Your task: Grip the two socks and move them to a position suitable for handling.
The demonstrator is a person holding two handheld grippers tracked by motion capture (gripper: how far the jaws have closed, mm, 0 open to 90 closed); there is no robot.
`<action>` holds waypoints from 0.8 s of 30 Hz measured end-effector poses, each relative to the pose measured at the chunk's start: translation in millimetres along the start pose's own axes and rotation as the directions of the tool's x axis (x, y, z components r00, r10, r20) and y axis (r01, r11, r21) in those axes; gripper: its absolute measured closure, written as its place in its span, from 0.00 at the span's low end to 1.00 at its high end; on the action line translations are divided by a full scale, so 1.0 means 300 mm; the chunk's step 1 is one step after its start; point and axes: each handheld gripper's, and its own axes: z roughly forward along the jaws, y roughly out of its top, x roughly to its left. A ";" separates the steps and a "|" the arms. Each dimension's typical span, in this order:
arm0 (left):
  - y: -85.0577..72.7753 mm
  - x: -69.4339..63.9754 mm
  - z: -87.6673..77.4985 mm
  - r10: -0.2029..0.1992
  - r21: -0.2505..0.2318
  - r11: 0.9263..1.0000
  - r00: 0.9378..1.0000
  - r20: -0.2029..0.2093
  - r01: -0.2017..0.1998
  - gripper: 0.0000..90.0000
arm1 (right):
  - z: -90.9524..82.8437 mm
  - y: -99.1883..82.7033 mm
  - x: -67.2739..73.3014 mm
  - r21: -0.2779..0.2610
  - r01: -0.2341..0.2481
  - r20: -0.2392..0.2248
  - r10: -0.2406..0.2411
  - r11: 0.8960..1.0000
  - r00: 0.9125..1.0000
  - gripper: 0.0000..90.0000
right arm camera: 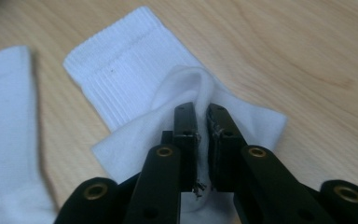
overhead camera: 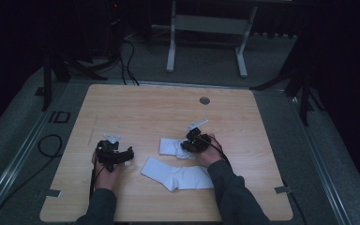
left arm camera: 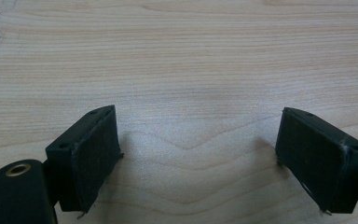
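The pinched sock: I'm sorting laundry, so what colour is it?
Plain white sock, ribbed at the cuff; clearest in the right gripper view.

The second sock (right arm camera: 4, 135) runs past the picture's left edge.

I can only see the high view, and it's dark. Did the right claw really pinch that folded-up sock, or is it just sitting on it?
Observer: It pinched it. In the right gripper view, the right claw has a raised fold of the folded sock squeezed between its jaws.
Operator: Is the left claw grabbing anything?
Observer: No. The left claw stands wide open over bare table, nothing between its pads.
Operator: Which end of the sock is sticking out?
Observer: The ribbed cuff, lying flat past the jaws. The other sock lies beside it.
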 end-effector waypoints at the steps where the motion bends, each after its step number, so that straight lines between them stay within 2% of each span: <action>1: 0.000 0.000 0.000 0.000 0.000 1.000 1.000 0.000 0.000 0.15 | -0.001 0.001 0.008 0.001 0.005 -0.002 -0.005 1.000 1.000 0.94; 3: 0.000 0.000 0.000 0.000 0.000 1.000 1.000 0.000 0.000 0.15 | -0.006 0.004 0.020 -0.009 0.015 0.005 -0.014 1.000 1.000 0.95; 8: 0.000 0.000 0.000 0.000 -0.001 1.000 1.000 0.000 0.000 0.15 | -0.051 0.014 0.032 -0.055 -0.016 0.012 0.017 0.998 1.000 0.96; 14: 0.000 0.000 0.001 -0.001 -0.003 1.000 1.000 0.000 0.001 0.15 | -0.138 0.013 0.038 -0.106 -0.016 0.022 0.019 0.994 1.000 0.96; 18: 0.000 -0.001 0.001 -0.004 -0.005 1.000 1.000 0.000 0.004 0.15 | -0.194 0.000 0.043 -0.124 -0.022 0.004 0.023 0.992 1.000 0.96; 24: 0.000 0.000 0.001 -0.002 -0.003 1.000 1.000 0.000 0.002 0.15 | -0.280 -0.039 0.025 -0.143 -0.027 0.034 0.032 0.989 0.999 0.95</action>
